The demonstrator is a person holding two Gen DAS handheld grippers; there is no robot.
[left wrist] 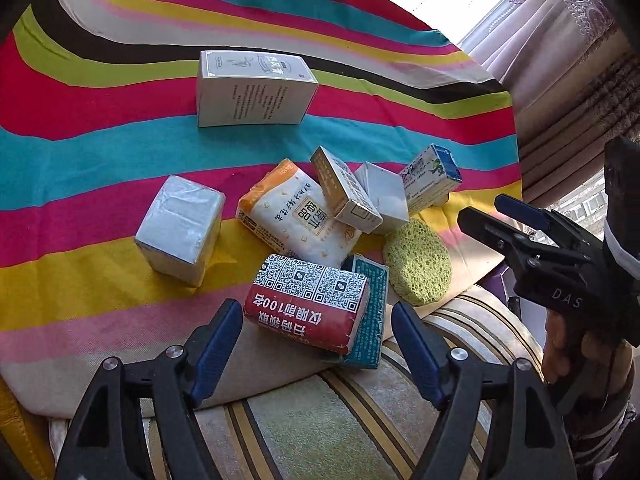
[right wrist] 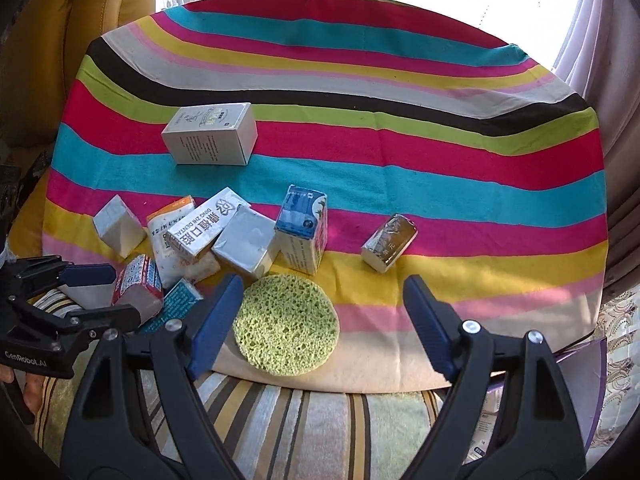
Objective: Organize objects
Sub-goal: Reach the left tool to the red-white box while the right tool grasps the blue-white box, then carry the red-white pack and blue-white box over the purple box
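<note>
striped cloth (right wrist: 360, 152) is covering the table, with boxes and packets lying clustered near its near edge. the left hand-held gripper (left wrist: 316, 336) is hanging spread around the red qr-code packet (left wrist: 308, 304). the right hand-held gripper (right wrist: 324, 316) is hovering spread beside the green sponge (right wrist: 286, 324).

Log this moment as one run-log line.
left hand-held gripper: open, straddling red QR tissue pack | right hand-held gripper: open, above green sponge | nothing gripped
</note>
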